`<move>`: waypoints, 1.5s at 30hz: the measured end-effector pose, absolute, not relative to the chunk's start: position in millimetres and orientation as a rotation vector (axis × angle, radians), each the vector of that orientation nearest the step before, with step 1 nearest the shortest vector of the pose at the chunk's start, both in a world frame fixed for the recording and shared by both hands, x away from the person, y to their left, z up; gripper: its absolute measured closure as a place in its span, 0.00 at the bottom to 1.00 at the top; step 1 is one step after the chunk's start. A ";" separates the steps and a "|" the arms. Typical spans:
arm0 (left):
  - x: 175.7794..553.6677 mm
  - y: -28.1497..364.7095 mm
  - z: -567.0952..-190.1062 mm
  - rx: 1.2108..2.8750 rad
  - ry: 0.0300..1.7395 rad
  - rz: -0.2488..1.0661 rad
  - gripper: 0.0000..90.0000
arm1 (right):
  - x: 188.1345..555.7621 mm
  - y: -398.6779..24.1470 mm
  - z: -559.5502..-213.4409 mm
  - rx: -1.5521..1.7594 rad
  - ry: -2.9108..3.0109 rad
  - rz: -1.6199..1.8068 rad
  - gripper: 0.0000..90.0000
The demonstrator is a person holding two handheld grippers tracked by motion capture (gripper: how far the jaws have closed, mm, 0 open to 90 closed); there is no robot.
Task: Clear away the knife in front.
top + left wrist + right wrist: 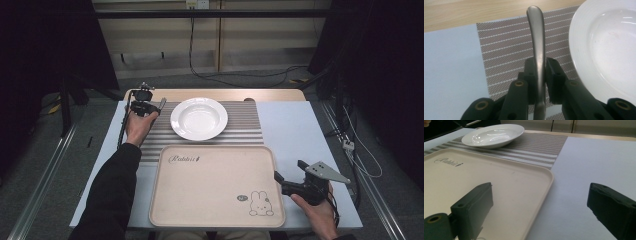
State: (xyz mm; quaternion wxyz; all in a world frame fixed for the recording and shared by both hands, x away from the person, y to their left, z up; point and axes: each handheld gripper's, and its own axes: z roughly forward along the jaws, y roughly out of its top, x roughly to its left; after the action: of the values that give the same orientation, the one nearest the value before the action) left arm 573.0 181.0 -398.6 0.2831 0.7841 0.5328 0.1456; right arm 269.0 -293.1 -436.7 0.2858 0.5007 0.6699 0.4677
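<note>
Striped placemat [506, 50] under gripped steel handle [537, 37]

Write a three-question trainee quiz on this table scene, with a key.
1. True or false: the plate sits on the tray.
2. What is the left gripper clamping? A) a metal utensil handle B) a cup C) nothing
3. Fill in: the right gripper hangs open beside the tray's ____ edge in the high view.

Key: 1 false, it sits on the striped mat. 2 A, the handle. 3 right.
</note>
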 end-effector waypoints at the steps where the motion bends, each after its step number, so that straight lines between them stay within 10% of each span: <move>1: 570.5 181.6 -397.3 2.096 1.424 0.395 0.89 | 269.0 -292.9 -436.7 1.340 1.792 1.250 0.07; 45: 478.7 163.1 -364.7 2.157 1.242 0.415 0.89 | 269.5 -292.2 -436.1 1.330 1.791 1.244 0.07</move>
State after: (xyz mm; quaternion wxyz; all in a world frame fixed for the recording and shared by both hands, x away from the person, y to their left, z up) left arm 478.7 163.1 -364.7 0.3040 0.8143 0.4690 0.1565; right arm 269.5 -292.2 -436.1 0.2894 0.4984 0.6712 0.4662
